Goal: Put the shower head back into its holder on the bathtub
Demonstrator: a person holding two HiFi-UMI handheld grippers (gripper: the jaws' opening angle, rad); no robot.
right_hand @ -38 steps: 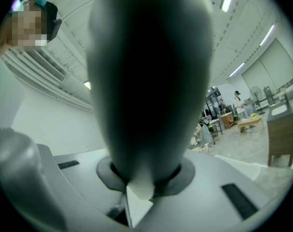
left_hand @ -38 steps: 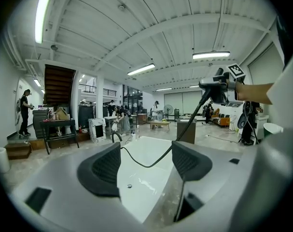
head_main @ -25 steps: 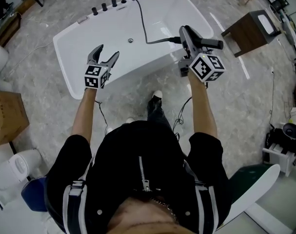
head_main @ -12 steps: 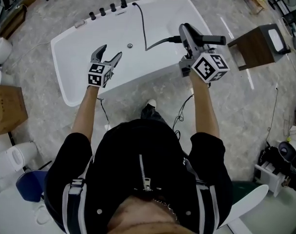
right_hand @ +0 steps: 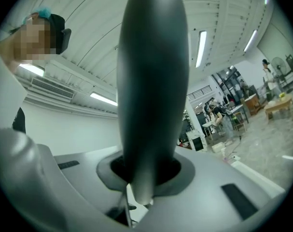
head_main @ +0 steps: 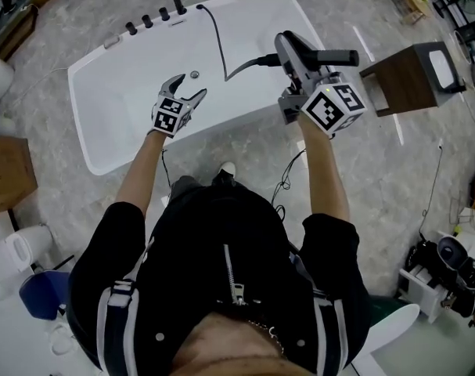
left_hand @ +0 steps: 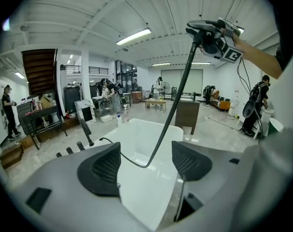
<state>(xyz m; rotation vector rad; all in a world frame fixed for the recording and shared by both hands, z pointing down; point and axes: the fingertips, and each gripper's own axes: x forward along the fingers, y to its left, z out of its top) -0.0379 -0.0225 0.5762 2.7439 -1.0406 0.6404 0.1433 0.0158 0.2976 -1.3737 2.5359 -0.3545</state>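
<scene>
Grey floor (head_main: 394, 155), one white bathtub (head_main: 112, 108), one hose (head_main: 220, 45) — left gripper (head_main: 192, 86) jaws apart, empty, right gripper (head_main: 293, 53) clamping one shower head (head_main: 339, 56)

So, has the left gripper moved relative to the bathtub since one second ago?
Yes. In the head view the left gripper has gone forward over the bathtub, and its open jaws now stand right beside the drain.
</scene>
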